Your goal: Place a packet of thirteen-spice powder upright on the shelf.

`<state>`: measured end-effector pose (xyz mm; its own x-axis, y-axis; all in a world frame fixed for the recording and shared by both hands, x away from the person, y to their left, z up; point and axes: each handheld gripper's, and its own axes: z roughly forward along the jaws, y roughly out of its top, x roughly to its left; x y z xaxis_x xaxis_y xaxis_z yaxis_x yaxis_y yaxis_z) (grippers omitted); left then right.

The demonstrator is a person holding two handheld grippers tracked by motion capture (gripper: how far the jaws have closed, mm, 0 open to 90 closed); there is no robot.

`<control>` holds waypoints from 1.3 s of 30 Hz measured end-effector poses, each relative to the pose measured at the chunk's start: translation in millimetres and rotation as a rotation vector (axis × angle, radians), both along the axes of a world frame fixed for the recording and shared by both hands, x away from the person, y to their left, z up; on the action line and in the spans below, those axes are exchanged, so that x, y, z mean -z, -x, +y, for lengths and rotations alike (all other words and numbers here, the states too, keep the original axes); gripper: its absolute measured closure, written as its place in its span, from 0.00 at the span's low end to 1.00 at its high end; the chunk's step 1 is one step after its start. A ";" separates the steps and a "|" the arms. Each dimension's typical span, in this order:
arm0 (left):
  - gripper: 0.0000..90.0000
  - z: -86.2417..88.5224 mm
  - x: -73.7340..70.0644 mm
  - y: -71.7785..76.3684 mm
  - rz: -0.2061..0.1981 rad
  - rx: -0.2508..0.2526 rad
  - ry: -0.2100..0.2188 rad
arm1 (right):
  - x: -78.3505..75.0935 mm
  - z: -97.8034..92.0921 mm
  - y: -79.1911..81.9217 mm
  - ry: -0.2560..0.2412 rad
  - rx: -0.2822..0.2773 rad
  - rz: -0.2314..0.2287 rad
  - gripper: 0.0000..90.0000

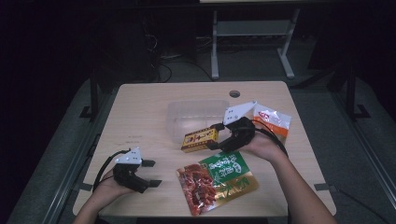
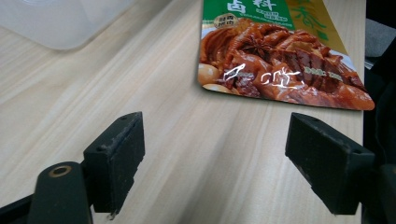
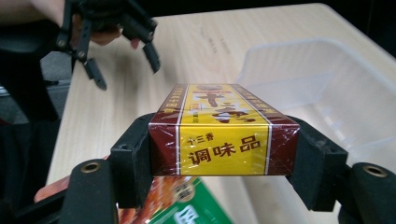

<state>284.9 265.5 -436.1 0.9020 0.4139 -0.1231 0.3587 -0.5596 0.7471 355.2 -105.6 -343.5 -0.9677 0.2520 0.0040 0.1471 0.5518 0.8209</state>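
High view, table [image 1: 140, 107]: light wood top, carrying every item listed below; dark floor and a desk frame beyond it
Clear tub [image 1: 196, 116]: translucent plastic container standing at the middle of the table, open side up; nothing can be made out inside
Braised-meat pouch [image 1: 217, 179]: large green, red and gold packet lying flat near the front edge, between the two hands; also seen just ahead of the left jaws in the left gripper view [image 2: 280, 60]
Orange-and-white packet [image 1: 272, 120]: flat on the table at the right, behind the right hand
Seasoning box [image 3: 222, 133]: maroon and yellow carton, held clear of the table just beside the front right of the tub, above the pouch's far edge
Right gripper [image 1: 222, 135]: jaws closed on the box's two long sides, near one end; firm, level hold
Left gripper [image 1: 150, 173]: jaws spread wide with nothing between them, low over bare wood at the front left
Key relation: box's long axis runs straight out from the right jaws toward the left gripper, with the tub lying to one side of it; right hand is much the nearer to the tub
Judgement: box likely bound for the tub; a short carry sideways over the near wall would suffice
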 end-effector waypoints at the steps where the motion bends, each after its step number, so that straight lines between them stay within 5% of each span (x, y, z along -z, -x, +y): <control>1: 0.22 0.5 0.3 -0.6 -0.006 -0.004 0.004 | -3.3 1.0 -3.5 0.004 0.005 -0.005 0.36; 15: 0.23 0.2 5.6 -2.4 -0.009 -0.003 -0.001 | -33.1 36.3 -57.6 0.099 -0.003 -0.067 0.36; 27: 0.23 1.0 5.2 -1.9 -0.004 -0.003 0.014 | -22.3 64.7 -98.1 0.150 0.010 -0.041 0.36; 39: 0.23 -0.3 6.3 -0.9 0.002 0.004 0.001 | -10.8 85.9 -112.4 0.210 0.008 -0.054 0.35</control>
<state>285.8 265.2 -442.4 0.9036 0.4098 -0.1250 0.3576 -0.5606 0.7469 467.6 -19.7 -332.6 -0.9630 0.2496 -0.1015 0.1108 0.7102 0.6952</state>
